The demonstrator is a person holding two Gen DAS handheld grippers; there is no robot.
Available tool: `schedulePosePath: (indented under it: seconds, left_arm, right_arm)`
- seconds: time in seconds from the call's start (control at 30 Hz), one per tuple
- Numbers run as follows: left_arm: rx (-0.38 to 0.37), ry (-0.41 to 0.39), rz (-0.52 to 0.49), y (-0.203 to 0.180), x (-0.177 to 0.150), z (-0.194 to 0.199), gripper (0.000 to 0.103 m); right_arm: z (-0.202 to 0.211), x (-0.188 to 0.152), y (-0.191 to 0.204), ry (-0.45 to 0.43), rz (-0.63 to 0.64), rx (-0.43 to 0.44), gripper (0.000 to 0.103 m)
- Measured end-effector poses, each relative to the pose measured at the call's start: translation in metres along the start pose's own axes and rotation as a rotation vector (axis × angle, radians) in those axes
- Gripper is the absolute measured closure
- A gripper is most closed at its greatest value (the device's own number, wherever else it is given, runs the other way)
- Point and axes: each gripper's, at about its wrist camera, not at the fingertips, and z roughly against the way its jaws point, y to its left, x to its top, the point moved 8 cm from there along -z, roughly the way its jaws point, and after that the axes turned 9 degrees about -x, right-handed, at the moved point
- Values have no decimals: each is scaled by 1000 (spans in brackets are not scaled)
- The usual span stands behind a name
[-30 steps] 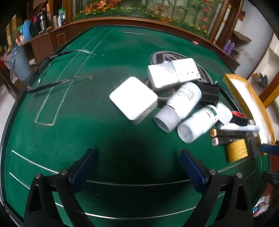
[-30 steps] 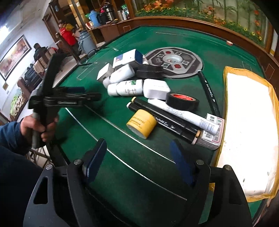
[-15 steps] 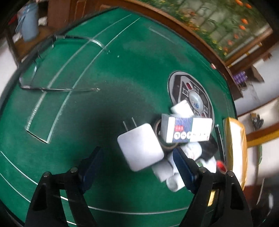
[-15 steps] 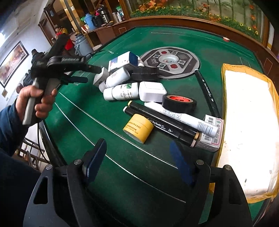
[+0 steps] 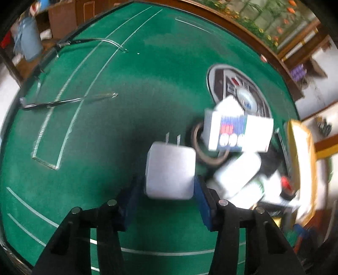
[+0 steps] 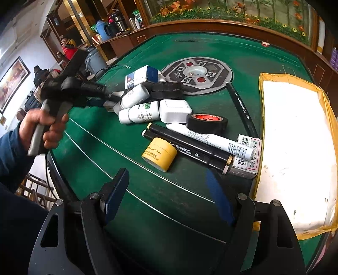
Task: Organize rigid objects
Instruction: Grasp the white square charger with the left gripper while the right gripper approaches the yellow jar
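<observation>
White boxy plug adapter, smooth plastic, sits between the closing left gripper fingers; the right gripper gapes empty at six o'clock.

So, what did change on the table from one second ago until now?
The left gripper moved to the white plug adapter; its jaws have just been closing around it and look in contact. The right gripper stayed open above the felt, and the yellow jar and markers stayed put.

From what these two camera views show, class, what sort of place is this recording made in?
Probably a mahjong or tea parlour: a green felt game table with a central dice console, a shelf of thermos flasks, and a flower mural behind.
</observation>
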Motion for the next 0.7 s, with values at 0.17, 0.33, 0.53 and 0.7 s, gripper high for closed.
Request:
schedulePosePath:
  seconds: [0.17, 0.33, 0.53, 0.7]
  left_arm:
    - [90, -6, -86, 0, -11, 2, 53]
    - [110, -5, -101, 1, -8, 2, 52]
    - [158, -1, -120, 5, 4, -5, 39]
    - [169, -21, -163, 6, 3, -6, 44]
  right_arm:
    - [-11, 3, 3, 27, -7, 1, 26]
    - [-20, 9, 23, 26, 53, 25, 27]
    - [-39, 26, 40, 39, 263, -3, 51]
    - [-58, 23, 45, 113, 374, 5, 55]
